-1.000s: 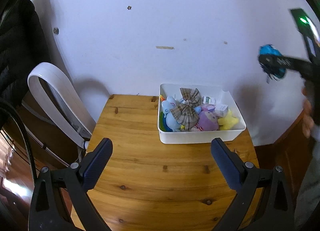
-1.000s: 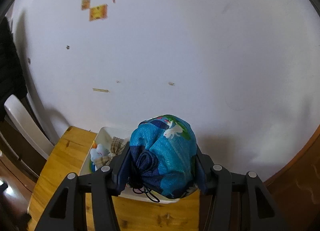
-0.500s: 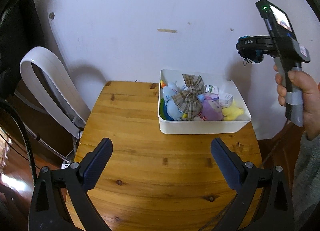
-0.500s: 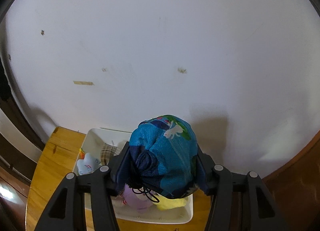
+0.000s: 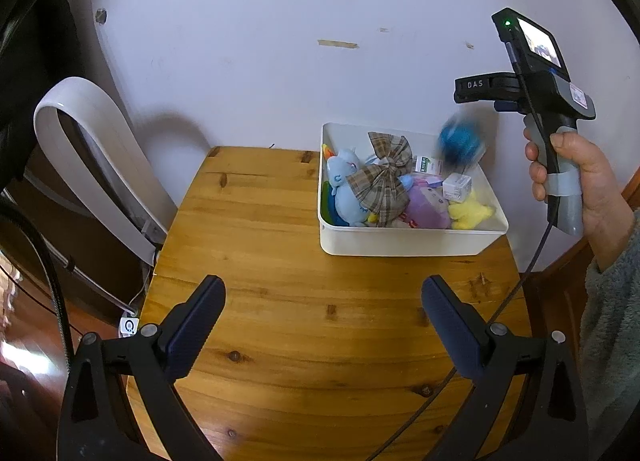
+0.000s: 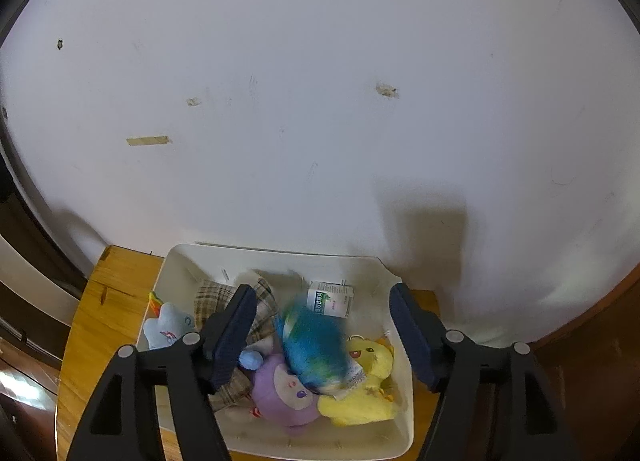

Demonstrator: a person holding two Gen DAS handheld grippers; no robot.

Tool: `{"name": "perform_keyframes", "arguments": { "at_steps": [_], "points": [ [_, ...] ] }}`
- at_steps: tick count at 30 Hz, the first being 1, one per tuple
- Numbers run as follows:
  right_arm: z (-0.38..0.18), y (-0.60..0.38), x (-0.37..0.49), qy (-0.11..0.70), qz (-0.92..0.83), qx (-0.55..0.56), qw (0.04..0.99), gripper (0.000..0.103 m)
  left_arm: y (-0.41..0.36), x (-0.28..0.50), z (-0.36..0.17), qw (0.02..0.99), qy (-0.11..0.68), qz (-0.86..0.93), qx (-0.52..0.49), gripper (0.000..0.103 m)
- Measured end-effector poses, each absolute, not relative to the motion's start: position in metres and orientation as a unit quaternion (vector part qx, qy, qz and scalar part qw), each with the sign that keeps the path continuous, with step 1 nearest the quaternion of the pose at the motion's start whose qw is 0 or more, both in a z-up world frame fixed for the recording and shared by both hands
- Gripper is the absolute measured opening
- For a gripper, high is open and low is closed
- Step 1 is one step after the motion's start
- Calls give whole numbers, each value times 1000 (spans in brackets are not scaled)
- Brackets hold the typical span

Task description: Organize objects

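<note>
Two tongs: both spread wide, gripping nothing
Left tongs (image 5: 322, 315): above bare wooden tabletop (image 5: 280, 261)
White bin (image 5: 412, 239): far right of tabletop, by wall, full of plush toys
Blue drawstring bag (image 6: 314, 345): blurred, over bin between right tongs (image 6: 322, 335) fingers, untouched

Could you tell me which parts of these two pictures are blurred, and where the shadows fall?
Left wrist view: only the blue pouch is smeared, above the white bin; a soft shadow sits behind the white chair back. Right wrist view: the pouch blurs between the open right tool; a dark shadow marks the wall.
</note>
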State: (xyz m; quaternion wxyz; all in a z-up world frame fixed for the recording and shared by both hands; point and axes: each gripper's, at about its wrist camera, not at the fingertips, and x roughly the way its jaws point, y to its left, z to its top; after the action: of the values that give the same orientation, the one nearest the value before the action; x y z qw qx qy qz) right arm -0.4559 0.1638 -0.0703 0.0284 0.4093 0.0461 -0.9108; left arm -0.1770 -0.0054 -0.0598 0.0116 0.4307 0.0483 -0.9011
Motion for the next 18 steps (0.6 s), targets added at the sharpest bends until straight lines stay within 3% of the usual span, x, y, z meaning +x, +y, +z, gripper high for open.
{"name": "perform_keyframes", "arguments": {
  "at_steps": [18],
  "points": [
    [-49,185,-366,36,-918,389,67,72,4,-154,-44,0,43,-904,425,99]
  ]
}}
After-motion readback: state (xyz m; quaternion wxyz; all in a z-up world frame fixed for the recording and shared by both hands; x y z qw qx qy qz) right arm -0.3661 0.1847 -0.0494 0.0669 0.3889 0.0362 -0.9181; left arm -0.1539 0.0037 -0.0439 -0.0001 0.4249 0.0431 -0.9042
